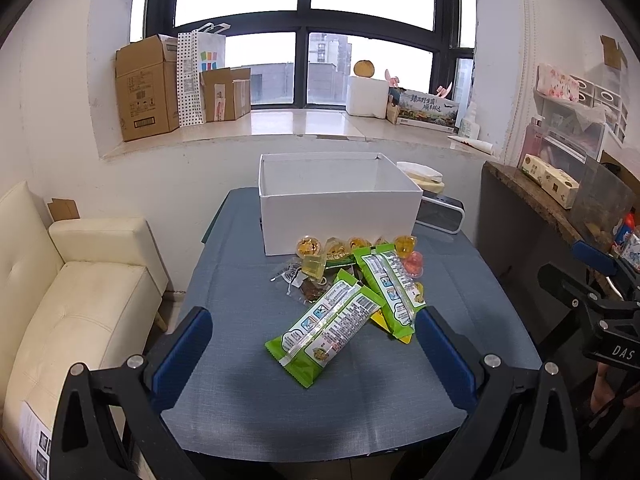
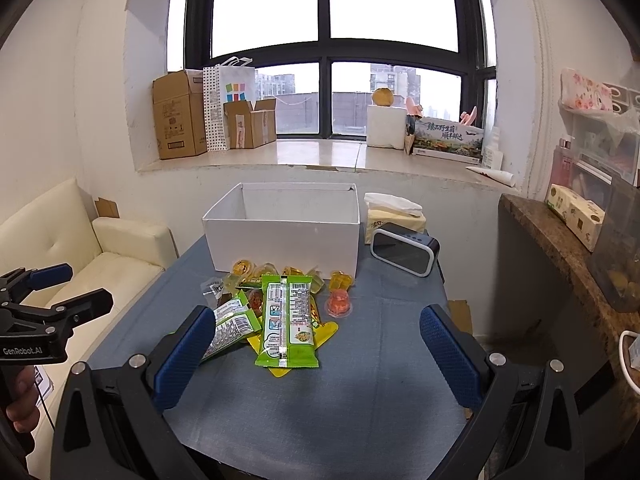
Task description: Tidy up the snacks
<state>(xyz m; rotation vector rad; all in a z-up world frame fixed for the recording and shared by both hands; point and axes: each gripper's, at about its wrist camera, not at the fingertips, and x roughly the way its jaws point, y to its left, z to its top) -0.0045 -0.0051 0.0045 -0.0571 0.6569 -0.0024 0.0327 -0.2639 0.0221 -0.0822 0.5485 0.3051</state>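
Note:
A pile of snacks lies on the blue table point(image 1: 248, 400) in front of an open white box point(image 1: 340, 220), which also shows in the right wrist view point(image 2: 288, 240). Two green packets point(image 1: 326, 330) point(image 1: 394, 290) lie nearest me, also seen in the right wrist view point(image 2: 288, 320) point(image 2: 230, 328). Several jelly cups point(image 1: 310, 246) point(image 2: 340, 304) sit by the box. My left gripper point(image 1: 314, 354) is open and empty, just short of the pile. My right gripper point(image 2: 318, 350) is open and empty, around the near end of the packets but above them.
A dark speaker point(image 2: 404, 254) and a tissue pack point(image 2: 394, 212) stand right of the box. A cream sofa point(image 1: 72, 300) is on the left, a stone counter point(image 2: 560, 248) on the right. Cartons point(image 1: 146, 88) line the window sill.

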